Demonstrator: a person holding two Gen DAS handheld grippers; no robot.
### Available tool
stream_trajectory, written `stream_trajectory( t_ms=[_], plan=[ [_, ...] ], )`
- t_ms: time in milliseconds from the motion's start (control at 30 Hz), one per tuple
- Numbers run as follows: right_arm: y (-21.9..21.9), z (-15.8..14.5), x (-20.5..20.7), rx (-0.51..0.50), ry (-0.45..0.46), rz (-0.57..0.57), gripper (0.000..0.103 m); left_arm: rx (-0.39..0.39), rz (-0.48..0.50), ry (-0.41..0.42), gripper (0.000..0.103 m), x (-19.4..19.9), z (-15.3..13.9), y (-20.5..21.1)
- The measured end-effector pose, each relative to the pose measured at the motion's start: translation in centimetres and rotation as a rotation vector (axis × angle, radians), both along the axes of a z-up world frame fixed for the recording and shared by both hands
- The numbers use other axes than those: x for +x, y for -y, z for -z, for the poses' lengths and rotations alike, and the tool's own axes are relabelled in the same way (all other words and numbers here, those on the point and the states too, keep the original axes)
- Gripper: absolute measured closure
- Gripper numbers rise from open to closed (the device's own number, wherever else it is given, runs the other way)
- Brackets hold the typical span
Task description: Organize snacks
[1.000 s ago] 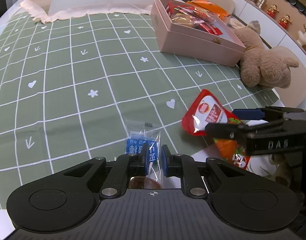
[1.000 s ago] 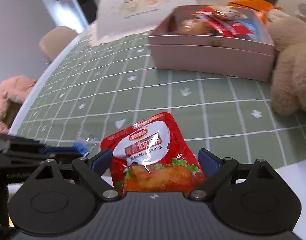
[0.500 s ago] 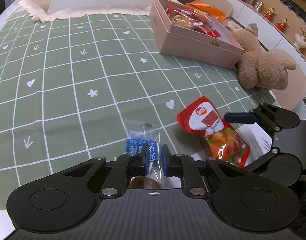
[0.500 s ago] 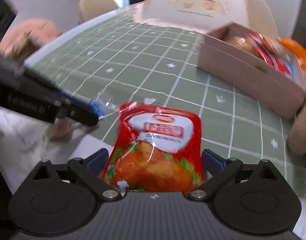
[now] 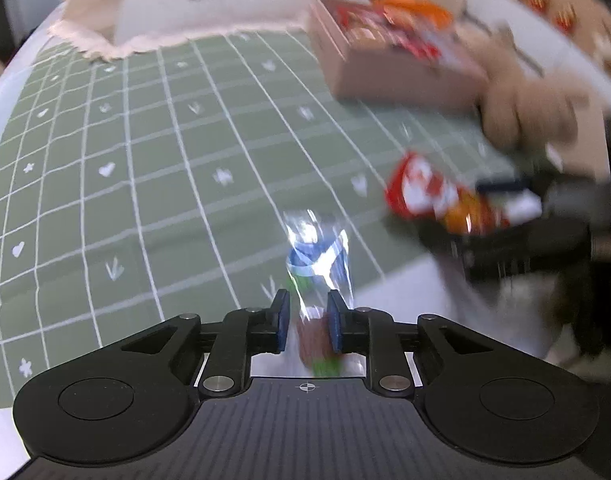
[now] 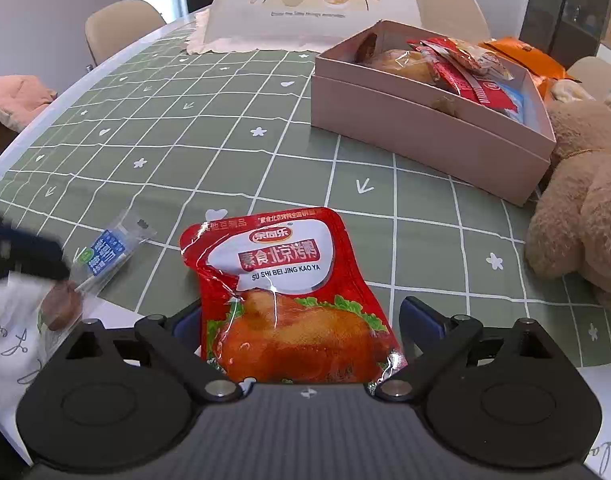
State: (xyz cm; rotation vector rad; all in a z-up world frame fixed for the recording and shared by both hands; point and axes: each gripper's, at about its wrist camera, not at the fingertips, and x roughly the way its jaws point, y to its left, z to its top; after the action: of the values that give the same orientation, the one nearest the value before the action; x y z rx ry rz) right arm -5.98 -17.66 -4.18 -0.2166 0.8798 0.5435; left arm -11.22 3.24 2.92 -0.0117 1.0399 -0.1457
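Note:
My left gripper [image 5: 308, 322] is shut on a clear-wrapped lollipop with a blue label [image 5: 319, 264], held above the green checked tablecloth [image 5: 165, 184]; it also shows in the right wrist view [image 6: 101, 258]. My right gripper [image 6: 308, 322] is shut on a red roast-duck snack packet [image 6: 281, 292], its jaws wide around the packet's sides; the packet also shows in the left wrist view [image 5: 437, 198], blurred. The pink snack box [image 6: 417, 128] holds several packets at the far right.
A brown teddy bear [image 6: 585, 208] lies right of the box. A white food cover [image 6: 325, 0] stands at the table's far side. An orange packet [image 6: 521, 54] lies behind the box. A white cloth with writing [image 6: 9, 328] lies at the near left edge.
Both grippers have lifted and moved with their snacks; the left view is now blurred and tilted. The right view has swung back to face the box.

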Motion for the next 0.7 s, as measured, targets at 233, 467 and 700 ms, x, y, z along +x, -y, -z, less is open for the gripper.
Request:
stream_trajectory(
  t_ms=[233,467,700],
  plan=[
    [0.1,0.0,-0.3,0.008,0.015,0.012,0.005,0.113,0.101,0.014,0.077,-0.7,0.1,2.4],
    [0.6,0.3,-0.8,0.019,0.028,0.024,0.0,0.107,0.128,-0.009,0.074,-1.0,0.2,2.7],
    [0.8,0.5,-1.3,0.039,0.058,0.037,0.0,0.073,0.106,-0.002,0.059,-0.7,0.7,2.4]
  ],
)
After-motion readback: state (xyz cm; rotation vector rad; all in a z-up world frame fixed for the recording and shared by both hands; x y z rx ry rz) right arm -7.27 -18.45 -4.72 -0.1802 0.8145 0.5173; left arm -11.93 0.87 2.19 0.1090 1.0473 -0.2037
